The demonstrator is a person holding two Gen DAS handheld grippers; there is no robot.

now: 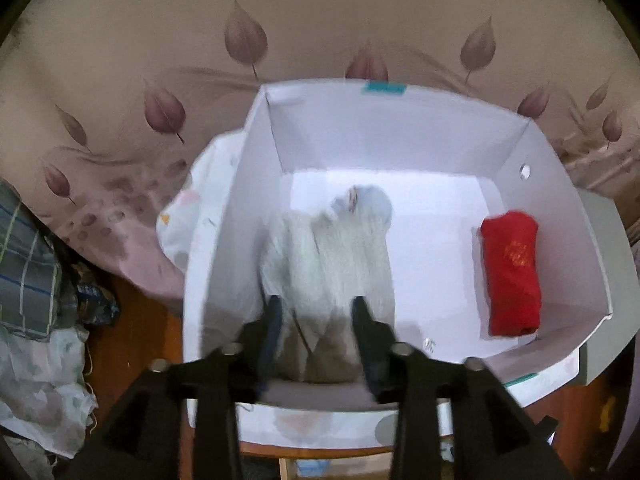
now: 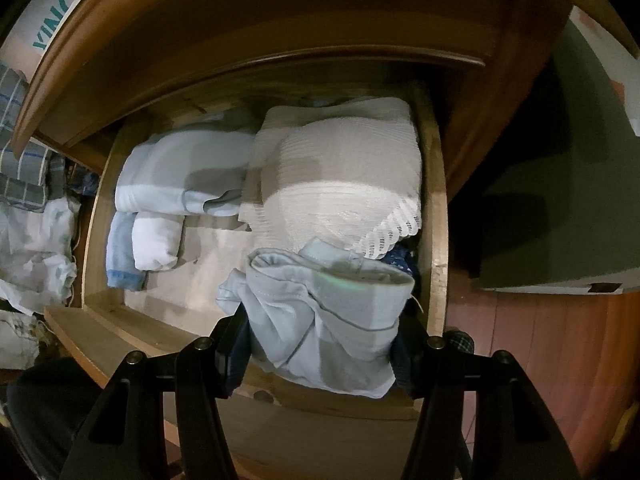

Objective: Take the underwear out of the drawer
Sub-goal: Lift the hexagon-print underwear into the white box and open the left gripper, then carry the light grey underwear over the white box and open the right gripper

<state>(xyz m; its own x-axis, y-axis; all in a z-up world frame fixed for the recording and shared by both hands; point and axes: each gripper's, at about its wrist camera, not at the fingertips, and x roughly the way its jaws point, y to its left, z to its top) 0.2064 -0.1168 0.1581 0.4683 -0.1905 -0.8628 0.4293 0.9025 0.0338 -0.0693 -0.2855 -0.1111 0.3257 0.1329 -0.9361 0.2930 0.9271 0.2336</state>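
While the left gripper [image 1: 316, 304] clamps a pale ribbed garment [image 1: 328, 248] over the white box [image 1: 520, 152], red roll [image 1: 510, 276] to its right | right gripper [image 2: 320, 336] grasps light-blue underwear [image 2: 320, 312] above the drawer [image 2: 438, 200] | folded pieces ahead remain; partly done.

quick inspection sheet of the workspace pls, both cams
surface: open wooden drawer, pale liner partly bare; white cardboard box resting on leaf-print bedding
job's things: whitish ribbed garment over the box; red folded garment in the box; light blue underwear; white lace-edged garment and rolled pale items in the drawer
clutter: plaid cloth and crumpled fabric beside the box
grippers: left gripper shut on the whitish garment; right gripper around the blue underwear
cables: nothing seen
surroundings: reddish wood floor, dim
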